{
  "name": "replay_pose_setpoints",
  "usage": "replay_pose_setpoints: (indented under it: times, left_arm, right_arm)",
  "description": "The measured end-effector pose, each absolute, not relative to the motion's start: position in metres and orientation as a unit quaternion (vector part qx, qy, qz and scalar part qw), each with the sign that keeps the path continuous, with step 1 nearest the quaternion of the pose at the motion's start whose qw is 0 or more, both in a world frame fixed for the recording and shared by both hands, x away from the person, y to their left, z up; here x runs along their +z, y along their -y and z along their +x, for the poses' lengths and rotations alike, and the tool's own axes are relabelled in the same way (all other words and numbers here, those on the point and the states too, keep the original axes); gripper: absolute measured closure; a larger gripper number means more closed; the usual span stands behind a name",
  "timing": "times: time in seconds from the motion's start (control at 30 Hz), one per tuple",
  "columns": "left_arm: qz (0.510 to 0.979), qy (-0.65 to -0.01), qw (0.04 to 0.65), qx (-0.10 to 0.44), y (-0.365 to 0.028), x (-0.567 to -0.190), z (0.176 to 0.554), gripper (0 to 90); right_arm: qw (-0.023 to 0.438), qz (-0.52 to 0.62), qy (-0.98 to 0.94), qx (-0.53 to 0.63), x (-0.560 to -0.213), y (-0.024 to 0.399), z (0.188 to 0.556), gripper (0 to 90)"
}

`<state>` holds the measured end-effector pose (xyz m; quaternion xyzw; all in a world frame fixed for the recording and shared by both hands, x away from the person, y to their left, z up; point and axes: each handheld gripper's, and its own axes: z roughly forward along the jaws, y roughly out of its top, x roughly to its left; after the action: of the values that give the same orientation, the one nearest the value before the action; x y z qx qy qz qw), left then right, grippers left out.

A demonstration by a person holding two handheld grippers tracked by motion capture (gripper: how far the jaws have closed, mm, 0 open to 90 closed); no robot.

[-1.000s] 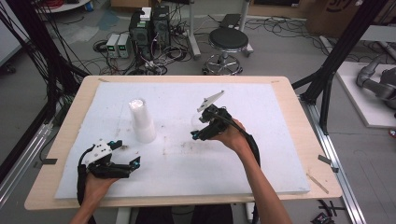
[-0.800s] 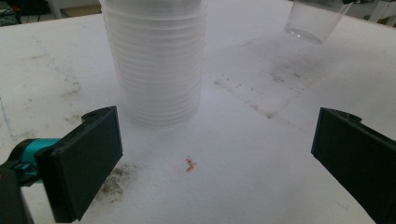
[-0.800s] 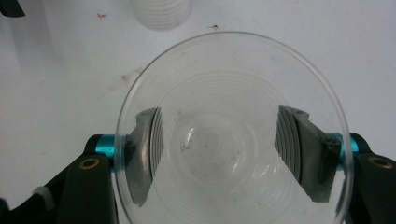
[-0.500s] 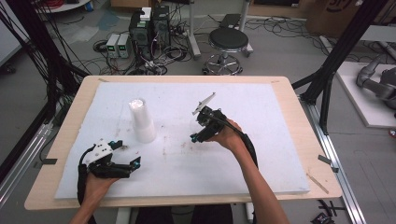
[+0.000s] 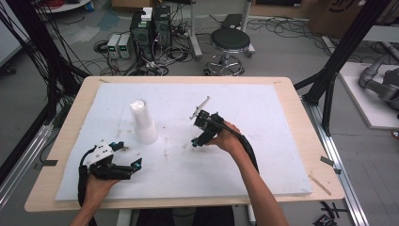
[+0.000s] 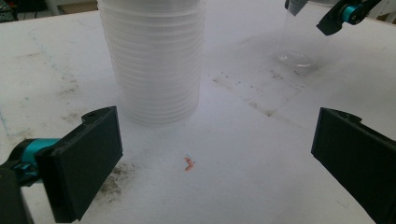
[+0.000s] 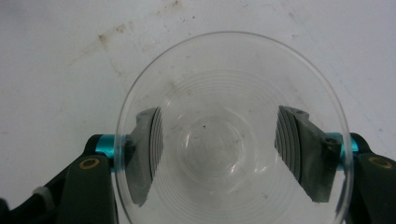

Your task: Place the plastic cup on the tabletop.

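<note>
Right gripper (image 5: 199,133), centre of the high view, had both jaws clamped on the sides of a clear plastic cup (image 7: 231,135), mouth facing its camera, just above the white foam mat (image 5: 263,113). Left gripper (image 5: 123,155), lower left, stood wide open and empty. The stack of cups (image 5: 143,121) stood upright on the mat at upper left, apart from both.

My clear ribbed plastic cup (image 7: 231,130) shows grey ridged pads; black jaws carry teal joints; the stack of translucent white cups (image 6: 154,56) stands on stained white foam (image 5: 263,155).
</note>
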<state>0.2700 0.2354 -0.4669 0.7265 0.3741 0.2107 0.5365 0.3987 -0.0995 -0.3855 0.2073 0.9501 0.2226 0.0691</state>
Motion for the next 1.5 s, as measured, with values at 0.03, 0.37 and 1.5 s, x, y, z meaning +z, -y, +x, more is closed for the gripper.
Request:
replay_pose_setpoints:
  times: [0.03, 0.37, 1.5]
  left_arm:
    - [0.727, -0.374, 0.537, 0.210, -0.235, -0.467, 0.270, 1.9]
    - [0.728, -0.371, 0.538, 0.210, -0.235, -0.467, 0.270, 1.9]
    - [0.728, -0.368, 0.541, 0.206, -0.236, -0.467, 0.270, 1.8]
  right_arm:
    - [0.069, 0.207, -0.951, 0.221, -0.386, 0.099, 0.399, 32.4]
    - [0.069, 0.212, -0.950, 0.220, -0.389, 0.098, 0.400, 32.4]
    - [0.082, 0.216, -0.944, 0.235, -0.396, 0.110, 0.391, 17.6]
